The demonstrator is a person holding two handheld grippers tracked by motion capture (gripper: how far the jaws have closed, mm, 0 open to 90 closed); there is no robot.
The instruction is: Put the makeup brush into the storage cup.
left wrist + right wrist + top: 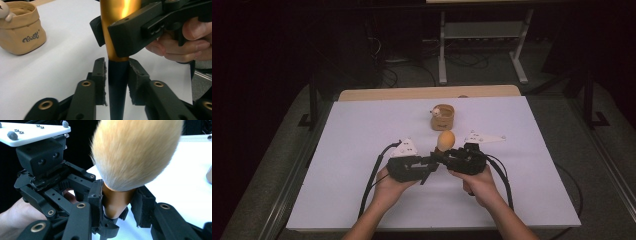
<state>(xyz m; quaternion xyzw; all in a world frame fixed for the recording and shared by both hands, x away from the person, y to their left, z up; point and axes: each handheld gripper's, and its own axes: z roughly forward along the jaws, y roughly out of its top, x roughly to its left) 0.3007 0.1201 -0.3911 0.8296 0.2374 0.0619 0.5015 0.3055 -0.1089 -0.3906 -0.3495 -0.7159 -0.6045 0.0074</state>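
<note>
Right gripper point(447, 155), held in the person's right hand point(479, 182), is clamped on the gold ferrule of a makeup brush point(445, 140), just below the bristles. In the right gripper view its jaws press the tapered gold collar point(115, 202) from both sides. Left gripper point(431, 162), in the left hand point(388, 186), meets it at table centre. In the left gripper view its pads point(100, 80) flank the brush's black handle point(117, 87); the left pad seems to touch, while a thin gap shows at the right pad, so the jaws look slightly apart and not gripping.

Seen from above, the brush stands upright between the two grippers, its fluffy head at about 12 o'clock from both, its handle pointing down toward the white table point(362, 150). The long axis runs roughly vertical, tilting a little. Both hands are equally close, but the right one appears to carry the brush.

Its head is a soft, rounded dome of pale orange bristles; below comes a shiny gold cone, then a slim black handle.

A small tan fabric pouch point(442, 117), with a little pale figure at its rim, sits at 12 o'clock beyond the brush, near but apart. It is probably where the brush goes next.
</note>
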